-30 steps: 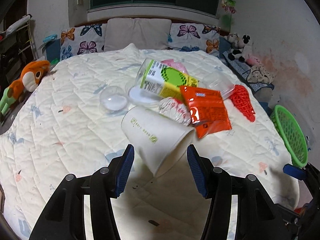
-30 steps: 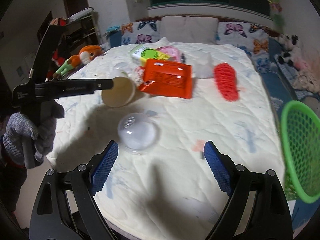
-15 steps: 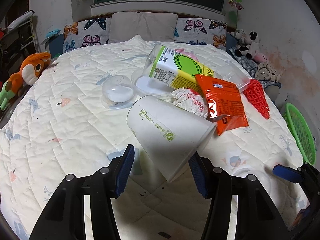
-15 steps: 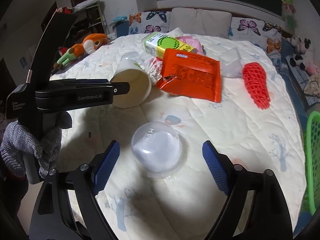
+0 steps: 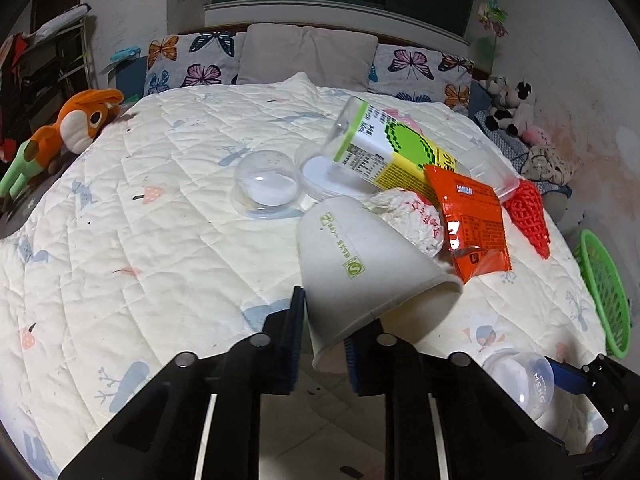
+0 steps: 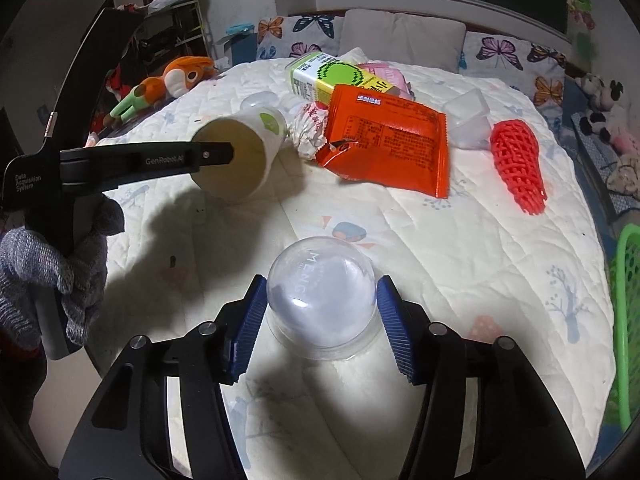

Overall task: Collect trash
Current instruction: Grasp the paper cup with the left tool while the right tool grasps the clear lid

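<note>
A white paper cup (image 5: 360, 268) lies on its side on the bed; it also shows in the right wrist view (image 6: 240, 160). My left gripper (image 5: 322, 340) has closed on the cup's rim, one finger inside the mouth, one outside. A clear plastic dome lid (image 6: 322, 300) sits on the quilt between the pads of my right gripper (image 6: 320, 320), which touch its sides. Behind lie an orange snack bag (image 6: 384, 144), a green and yellow carton (image 5: 392, 152), crumpled paper (image 5: 416, 216), a red foam net (image 6: 516, 164) and a second clear dome (image 5: 266, 184).
A green mesh basket (image 5: 604, 296) stands off the bed's right edge and shows in the right wrist view (image 6: 628, 320). An orange plush toy (image 5: 76, 120) lies at the left edge. Butterfly pillows (image 5: 188, 60) line the headboard. A clear plastic tub (image 6: 468, 116) sits near the net.
Both grippers moved forward and closed: the left from wide open onto the paper cup's rim, the right from wide open around the clear dome lid.
</note>
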A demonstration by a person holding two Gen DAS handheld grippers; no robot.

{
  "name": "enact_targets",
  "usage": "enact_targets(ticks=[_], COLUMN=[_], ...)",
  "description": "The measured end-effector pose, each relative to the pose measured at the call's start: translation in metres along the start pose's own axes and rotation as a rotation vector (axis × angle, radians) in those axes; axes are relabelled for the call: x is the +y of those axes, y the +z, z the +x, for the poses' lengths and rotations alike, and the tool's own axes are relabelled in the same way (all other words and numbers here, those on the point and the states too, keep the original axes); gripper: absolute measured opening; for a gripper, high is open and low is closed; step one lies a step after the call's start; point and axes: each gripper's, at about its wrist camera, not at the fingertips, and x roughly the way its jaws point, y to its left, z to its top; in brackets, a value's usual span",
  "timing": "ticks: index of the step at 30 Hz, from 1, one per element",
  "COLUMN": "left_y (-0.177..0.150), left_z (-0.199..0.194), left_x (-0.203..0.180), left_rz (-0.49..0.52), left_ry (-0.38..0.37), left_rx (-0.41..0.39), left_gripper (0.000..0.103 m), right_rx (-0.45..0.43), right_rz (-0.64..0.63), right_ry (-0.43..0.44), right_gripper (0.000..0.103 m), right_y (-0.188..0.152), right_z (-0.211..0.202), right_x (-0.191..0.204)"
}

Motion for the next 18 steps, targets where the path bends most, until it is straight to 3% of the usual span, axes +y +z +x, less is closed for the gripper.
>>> enact_targets(ticks=[7,18], left_y=[-0.003,-0.005], left_z=[-0.018,-0.057], left_x=[0.005,0.006], left_rz=[-0.002,-0.018], left_ry=[-0.026,-0.090], left_rx=[-0.018,-0.054], left_gripper=[0.004,0.004], right_rx=[-0.027,-0.081], right_rz=[0.039,0.091], right_ry=[0.017,-0.008], right_gripper=[0.057,0.057], right_y=[-0.003,-0.013], right_z=[-0.020,-0.059], right_x=[-0.009,-0.034])
